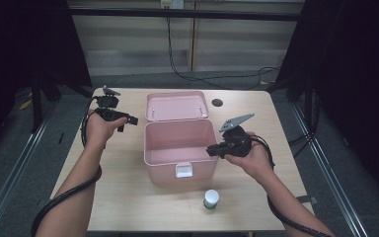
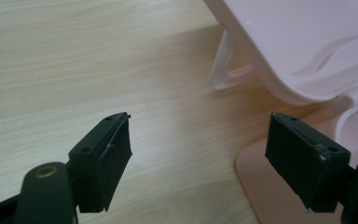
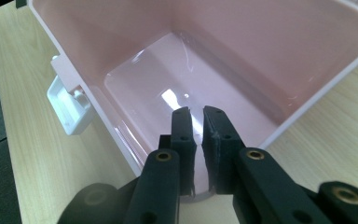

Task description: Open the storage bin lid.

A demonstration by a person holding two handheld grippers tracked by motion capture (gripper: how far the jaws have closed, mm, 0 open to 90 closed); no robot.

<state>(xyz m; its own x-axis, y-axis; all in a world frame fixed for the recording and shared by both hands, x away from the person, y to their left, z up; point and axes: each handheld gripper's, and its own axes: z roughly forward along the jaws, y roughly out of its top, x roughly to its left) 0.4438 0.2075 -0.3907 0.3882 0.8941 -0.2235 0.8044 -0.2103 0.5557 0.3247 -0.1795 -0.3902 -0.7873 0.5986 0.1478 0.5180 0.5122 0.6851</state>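
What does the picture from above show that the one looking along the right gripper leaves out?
From above: the whole table, the open lid laid back, the left gripper beside it, a small white jar with a green band, and both forearms.
Along the right gripper: its jaws over the rim, a narrow gap between them with nothing gripped, and the glossy bare floor of the box.
Both: the pink box, its white latch, the wooden tabletop.
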